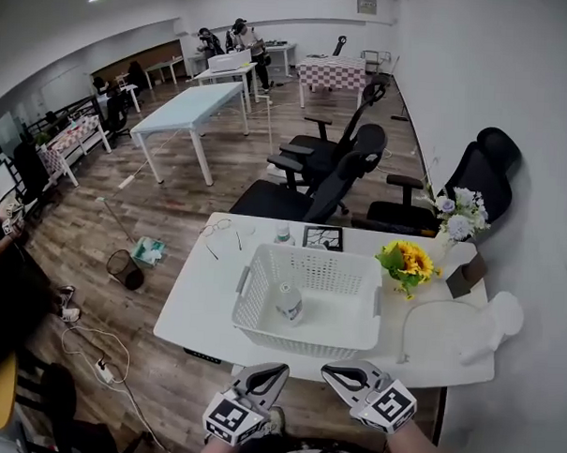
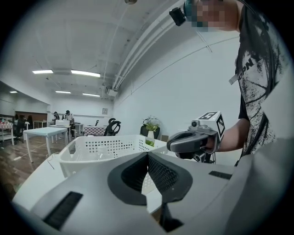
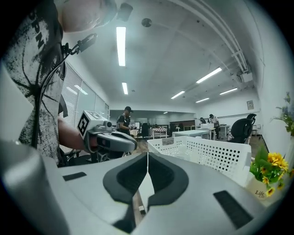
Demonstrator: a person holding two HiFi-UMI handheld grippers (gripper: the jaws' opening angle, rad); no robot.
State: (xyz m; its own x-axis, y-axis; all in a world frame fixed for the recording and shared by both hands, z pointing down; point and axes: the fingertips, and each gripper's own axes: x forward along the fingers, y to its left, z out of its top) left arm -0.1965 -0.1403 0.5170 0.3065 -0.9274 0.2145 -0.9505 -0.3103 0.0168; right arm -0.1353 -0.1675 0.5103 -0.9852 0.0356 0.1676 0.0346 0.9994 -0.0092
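Observation:
Both grippers hang side by side just off the near edge of a white table (image 1: 201,297). My left gripper (image 1: 275,370) is shut with nothing between its jaws, and so is my right gripper (image 1: 332,371). Each shows in the other's view: the right gripper (image 2: 172,146) in the left gripper view, the left gripper (image 3: 133,146) in the right gripper view. Closest to both is a white perforated basket (image 1: 260,328), seen as the basket (image 2: 92,149) and the basket (image 3: 206,153) in the gripper views. Inside it stands a small clear bottle (image 1: 289,304).
On the table stand a vase of yellow sunflowers (image 1: 407,264), a pale flower bouquet (image 1: 460,215), a small framed picture (image 1: 322,238), glasses (image 1: 216,227) and a white lamp (image 1: 490,319). Black office chairs (image 1: 328,166) stand behind. A bin (image 1: 124,268) and cables (image 1: 95,353) lie on the floor at left.

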